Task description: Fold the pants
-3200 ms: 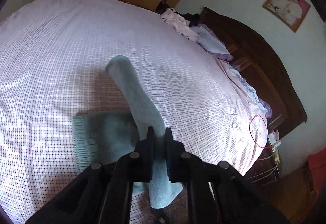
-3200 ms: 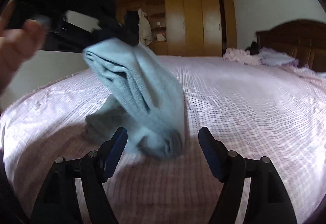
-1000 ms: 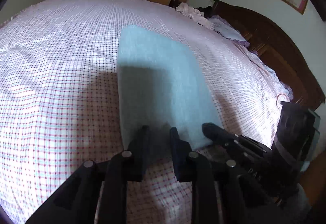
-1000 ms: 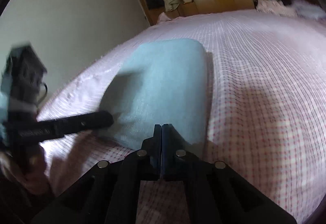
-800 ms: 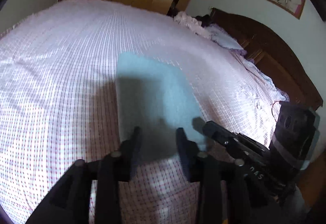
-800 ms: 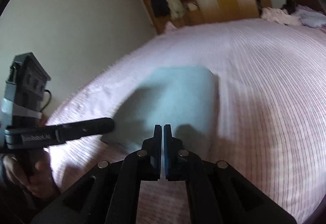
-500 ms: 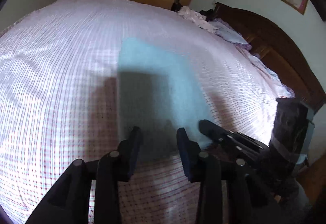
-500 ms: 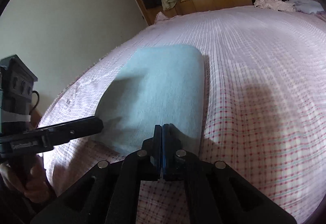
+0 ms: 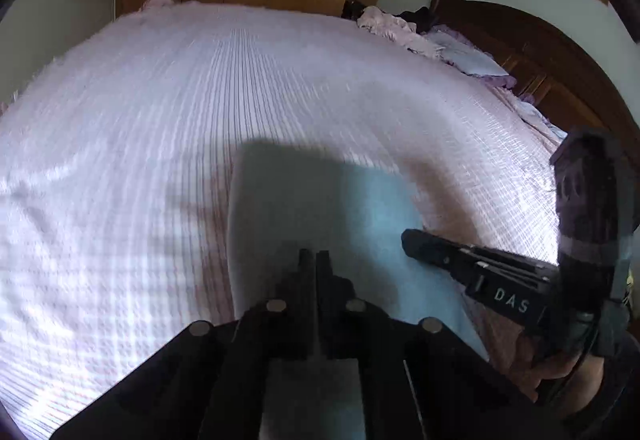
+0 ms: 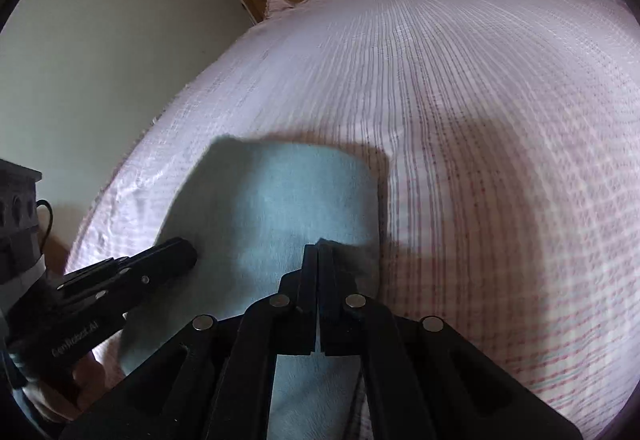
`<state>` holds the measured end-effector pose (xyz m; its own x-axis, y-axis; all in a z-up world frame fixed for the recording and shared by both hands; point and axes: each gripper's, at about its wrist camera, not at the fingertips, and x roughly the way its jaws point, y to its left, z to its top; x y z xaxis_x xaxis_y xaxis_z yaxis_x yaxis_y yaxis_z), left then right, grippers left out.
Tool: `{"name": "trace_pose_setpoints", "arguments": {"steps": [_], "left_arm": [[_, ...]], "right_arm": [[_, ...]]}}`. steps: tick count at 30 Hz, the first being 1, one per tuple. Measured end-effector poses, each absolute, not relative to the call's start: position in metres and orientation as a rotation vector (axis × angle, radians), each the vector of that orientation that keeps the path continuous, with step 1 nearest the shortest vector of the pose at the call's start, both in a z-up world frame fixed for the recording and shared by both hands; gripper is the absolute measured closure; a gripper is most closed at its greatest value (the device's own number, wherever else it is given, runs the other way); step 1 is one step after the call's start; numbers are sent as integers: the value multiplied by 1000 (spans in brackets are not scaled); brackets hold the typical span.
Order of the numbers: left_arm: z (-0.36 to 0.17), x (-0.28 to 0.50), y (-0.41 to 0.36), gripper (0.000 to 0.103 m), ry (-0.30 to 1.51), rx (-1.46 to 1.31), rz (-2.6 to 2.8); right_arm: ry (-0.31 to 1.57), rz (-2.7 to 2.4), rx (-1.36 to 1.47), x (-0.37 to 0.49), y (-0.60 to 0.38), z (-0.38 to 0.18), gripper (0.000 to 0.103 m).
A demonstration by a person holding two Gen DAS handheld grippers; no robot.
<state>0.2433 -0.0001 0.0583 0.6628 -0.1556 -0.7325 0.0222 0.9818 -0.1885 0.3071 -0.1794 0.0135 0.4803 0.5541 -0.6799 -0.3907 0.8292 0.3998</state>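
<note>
Lengthwise, folded pants (image 9: 320, 208) point up the bed (image 9: 160, 120); both tools (image 9: 313, 256) (image 10: 318, 252) closed, empty.

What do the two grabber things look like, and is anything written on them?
Both are black plastic. The left gripper and right gripper each have two flat fingers on jointed bars with round silver pins. Seen from the side, each has a long thin snout, a boxy block on top and a thin black cable. White letters on the right one read "DAS"; the left one's lettering is too blurry to read.
</note>
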Motion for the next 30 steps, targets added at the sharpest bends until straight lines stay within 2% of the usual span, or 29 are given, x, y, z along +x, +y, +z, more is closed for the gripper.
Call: {"name": "trace_pose_setpoints", "arguments": {"steps": [3, 8, 12, 14, 16, 18, 20, 22, 25, 28, 30], "left_arm": [[68, 252, 4, 101, 828, -176, -104], [28, 297, 12, 101, 930, -204, -67], [36, 294, 11, 99, 915, -208, -87], [46, 287, 11, 90, 927, -210, -101], [53, 277, 13, 65, 930, -225, -108], [63, 264, 12, 52, 915, -225, -118], [71, 251, 11, 44, 903, -217, -139], [73, 237, 14, 33, 908, -226, -186], [70, 204, 28, 22, 924, -243, -223], [57, 189, 45, 17, 970, -307, -260], [36, 186, 59, 16, 1019, -445, -341]], "right_arm": [[860, 599, 194, 322, -173, 29, 103], [929, 571, 120, 344, -156, -3, 103], [899, 567, 157, 332, -164, 5, 103], [888, 578, 202, 322, -174, 14, 103], [899, 597, 237, 313, -180, 20, 103], [910, 626, 259, 302, -189, 20, 98], [931, 668, 295, 287, -201, 18, 80], [935, 706, 328, 274, -211, 18, 69], [976, 734, 347, 254, -223, 10, 47], [1033, 790, 401, 235, -234, -8, 45], [1026, 813, 413, 232, -237, -14, 45]]}}
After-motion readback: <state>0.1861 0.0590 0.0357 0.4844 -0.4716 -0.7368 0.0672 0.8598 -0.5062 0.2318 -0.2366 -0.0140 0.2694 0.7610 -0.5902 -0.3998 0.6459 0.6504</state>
